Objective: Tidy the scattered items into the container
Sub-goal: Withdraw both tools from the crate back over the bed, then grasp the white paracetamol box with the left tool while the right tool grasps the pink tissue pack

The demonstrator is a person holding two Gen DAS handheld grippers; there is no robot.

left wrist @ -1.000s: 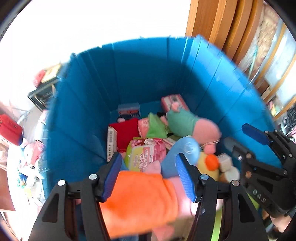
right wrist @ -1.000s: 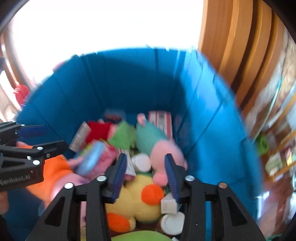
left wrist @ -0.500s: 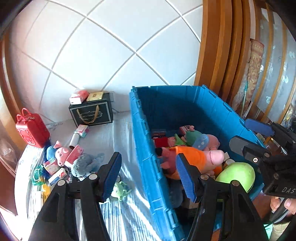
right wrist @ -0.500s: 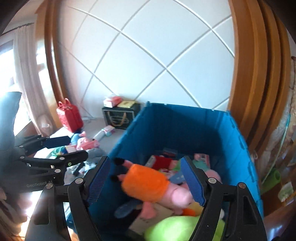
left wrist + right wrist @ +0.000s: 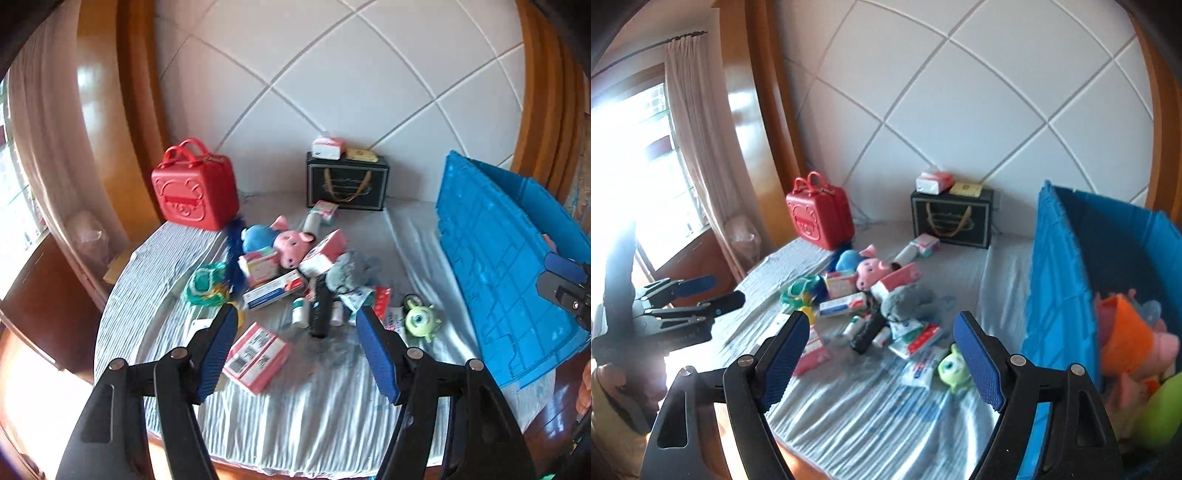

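The blue crate (image 5: 502, 266) stands at the right of the striped cloth; in the right wrist view (image 5: 1067, 280) it holds an orange-and-pink pig plush (image 5: 1126, 339). A pile of items lies mid-cloth: a pink pig plush (image 5: 291, 243), a grey plush (image 5: 347, 269), boxes (image 5: 273, 288), a black remote (image 5: 319, 310), a green one-eyed toy (image 5: 419, 319) and a red-white box (image 5: 255, 356). My left gripper (image 5: 295, 350) is open and empty above the near cloth. My right gripper (image 5: 882, 362) is open and empty beside the crate.
A red case (image 5: 195, 188) and a black gift bag (image 5: 347, 181) with small boxes on top stand against the tiled wall. A window and curtain (image 5: 698, 147) are at the left. The cloth's front edge (image 5: 295, 454) drops to wooden floor.
Both grippers have pulled back out of the crate and swung left toward the pile. The orange pig plush, held by the left gripper a second ago, now lies in the crate.
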